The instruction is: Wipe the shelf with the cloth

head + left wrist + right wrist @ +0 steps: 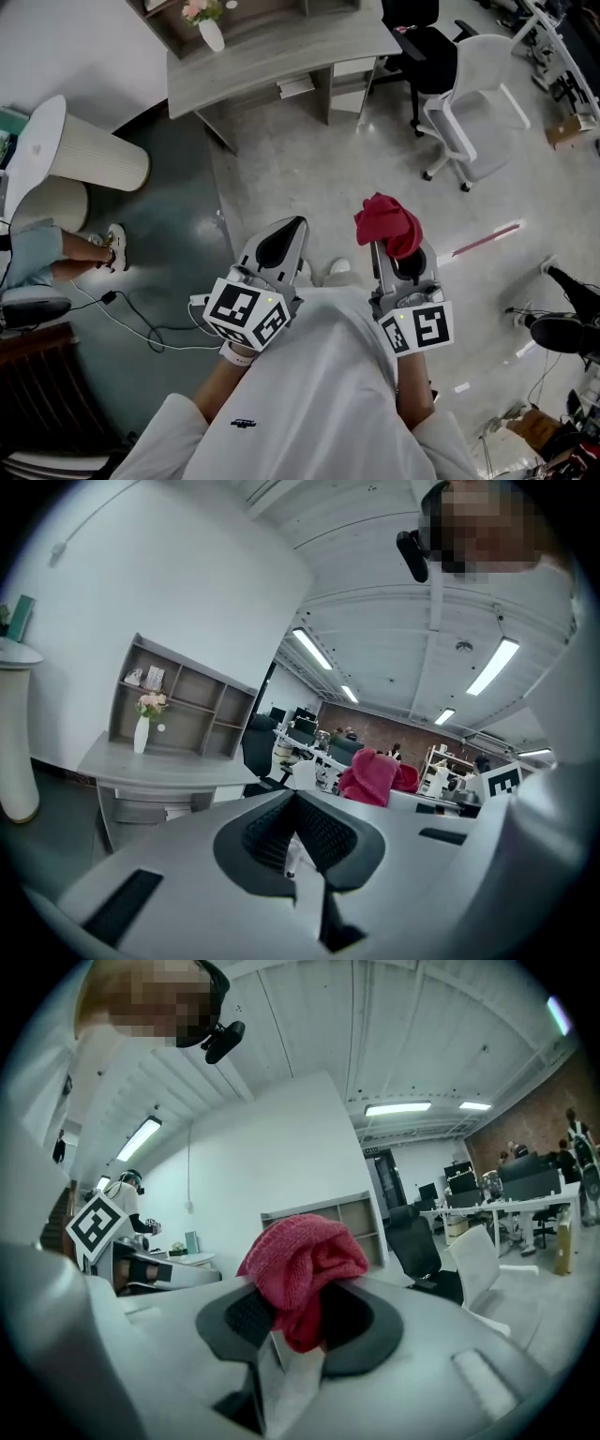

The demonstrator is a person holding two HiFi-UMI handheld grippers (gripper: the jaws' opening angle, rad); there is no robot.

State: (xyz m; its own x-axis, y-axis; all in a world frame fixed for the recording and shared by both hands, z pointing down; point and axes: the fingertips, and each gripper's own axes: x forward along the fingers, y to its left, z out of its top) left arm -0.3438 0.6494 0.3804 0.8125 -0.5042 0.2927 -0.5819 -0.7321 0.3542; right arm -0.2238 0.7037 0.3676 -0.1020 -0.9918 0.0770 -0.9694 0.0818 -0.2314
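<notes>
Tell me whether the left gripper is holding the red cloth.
No: the red cloth is clamped in the jaws of the right gripper, while the left gripper has its jaws together on nothing.

Cloth (302,1265): red coarse knit, fuzzy, matt. Left gripper (294,806) and right gripper (291,1316): smooth matt light-grey plastic shells. Pads (330,834): black, finely ribbed, rubbery look. Marker cubes (246,314): flat black-on-white print, matt. Shelf (239,17) and desk (281,58): grey wood-grain finish, matt. Vase (213,36): white, smooth, slight gloss. Floor (309,159): smooth, hard, low sheen, concrete look. Chair (480,70): white plastic shell, smooth. Shirt (319,394): white cloth, matt.
</notes>
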